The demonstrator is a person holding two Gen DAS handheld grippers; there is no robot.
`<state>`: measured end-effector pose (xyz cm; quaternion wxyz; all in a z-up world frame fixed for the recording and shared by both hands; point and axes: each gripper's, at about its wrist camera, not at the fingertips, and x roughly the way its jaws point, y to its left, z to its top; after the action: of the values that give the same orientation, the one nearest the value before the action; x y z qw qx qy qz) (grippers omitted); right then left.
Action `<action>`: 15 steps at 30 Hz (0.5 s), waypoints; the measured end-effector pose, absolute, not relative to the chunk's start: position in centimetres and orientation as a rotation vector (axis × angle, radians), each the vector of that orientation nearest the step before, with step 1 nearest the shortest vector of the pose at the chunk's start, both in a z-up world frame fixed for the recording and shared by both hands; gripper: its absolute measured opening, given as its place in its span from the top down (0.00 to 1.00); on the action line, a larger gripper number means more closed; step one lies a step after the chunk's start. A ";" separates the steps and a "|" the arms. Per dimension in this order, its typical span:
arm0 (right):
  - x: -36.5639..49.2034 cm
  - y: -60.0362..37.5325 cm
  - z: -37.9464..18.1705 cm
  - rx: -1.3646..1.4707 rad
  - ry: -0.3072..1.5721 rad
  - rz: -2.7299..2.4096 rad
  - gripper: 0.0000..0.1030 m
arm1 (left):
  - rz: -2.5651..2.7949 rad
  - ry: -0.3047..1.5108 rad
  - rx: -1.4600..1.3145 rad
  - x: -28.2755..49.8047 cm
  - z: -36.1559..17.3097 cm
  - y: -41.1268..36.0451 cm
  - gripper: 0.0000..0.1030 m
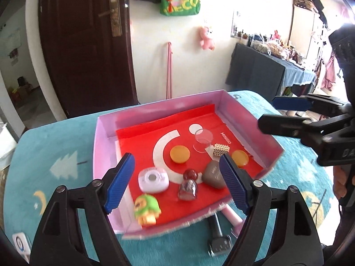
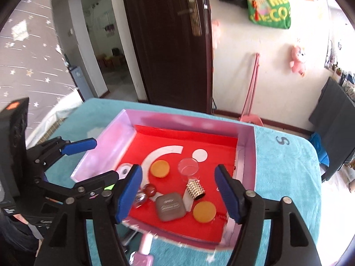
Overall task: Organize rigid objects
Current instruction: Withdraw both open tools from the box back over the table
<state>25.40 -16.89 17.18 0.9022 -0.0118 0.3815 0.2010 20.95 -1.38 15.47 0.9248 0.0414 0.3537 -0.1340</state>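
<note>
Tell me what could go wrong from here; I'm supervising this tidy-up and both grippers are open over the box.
1. The clear glass cup stands beside the gold studded cylinder; a finger reaching for either might topple the cup.
2. The red glossy ball could roll if nudged.
3. The pink box has a low near edge, and the green toy figure lies close to it, so a push might slide it out onto the teal cloth.

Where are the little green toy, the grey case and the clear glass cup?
Green toy [image 1: 146,208], left wrist view, on its green head.
Grey case [image 2: 170,206], right wrist view, middle of its lid.
Glass cup [image 2: 188,169], right wrist view, on its clear side.
</note>
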 end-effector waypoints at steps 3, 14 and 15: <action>22.5 -17.5 18.5 -0.029 0.736 0.419 0.23 | -0.251 0.691 0.080 18.4 16.1 -1.1 0.18; 12.7 -19.0 20.0 -0.016 0.579 0.390 0.00 | -0.161 0.590 0.002 10.0 15.0 0.6 0.09; 12.0 -19.1 19.7 -0.013 0.573 0.381 0.00 | -0.147 0.585 -0.001 9.4 14.6 0.6 0.09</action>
<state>12.02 -19.12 19.73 0.9414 -0.0064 0.2808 0.1869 9.39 0.56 14.63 0.9548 -0.0003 0.2883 -0.0723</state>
